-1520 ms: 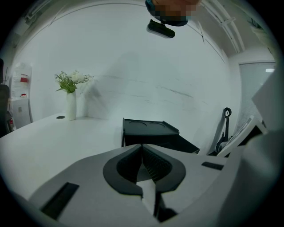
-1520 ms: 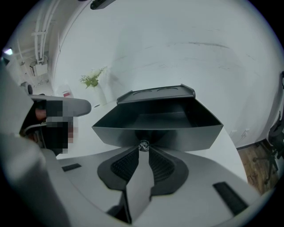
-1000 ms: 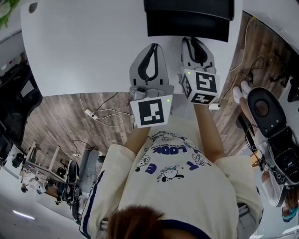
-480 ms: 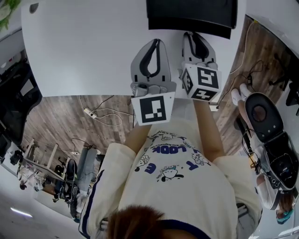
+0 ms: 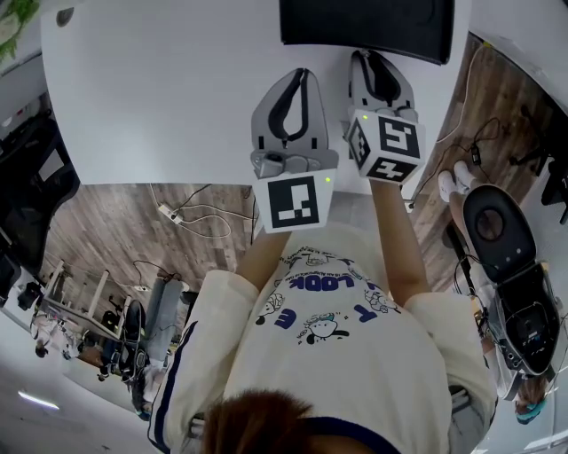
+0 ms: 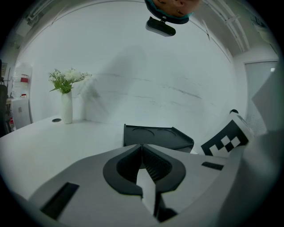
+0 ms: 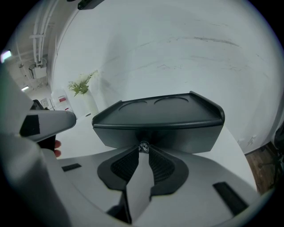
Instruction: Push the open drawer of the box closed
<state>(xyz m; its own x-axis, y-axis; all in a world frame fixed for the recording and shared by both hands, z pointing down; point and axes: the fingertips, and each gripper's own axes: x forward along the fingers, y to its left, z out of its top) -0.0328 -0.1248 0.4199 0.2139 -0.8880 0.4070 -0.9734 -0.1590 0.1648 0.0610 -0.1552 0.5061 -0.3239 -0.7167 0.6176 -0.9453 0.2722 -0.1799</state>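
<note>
The black box (image 5: pixel 368 27) stands at the far side of the white table (image 5: pixel 160 89). In the right gripper view its drawer front (image 7: pixel 186 135) fills the middle, with a small metal knob (image 7: pixel 143 146) at its lower edge. My right gripper (image 7: pixel 143 149) is at the drawer front, its fingertips closed round that knob; in the head view it (image 5: pixel 370 57) reaches the box's near face. To its left my left gripper (image 5: pixel 302 76) hovers over the table, short of the box, jaws shut and empty (image 6: pixel 142 145). The box (image 6: pixel 155 137) lies ahead of it, slightly right.
A white vase with flowers (image 6: pixel 65 106) stands far left on the table, also the vase (image 7: pixel 86 99) in the right gripper view. The table's near edge (image 5: pixel 177 182) runs under my wrists. A wall rises just behind the box. Cables and a black chair (image 5: pixel 501 222) are on the floor.
Both grippers have moved forward toward the box. The drawer's stepped-out front, visible a second ago, has gone in, and the box now shows as one dark block.
</note>
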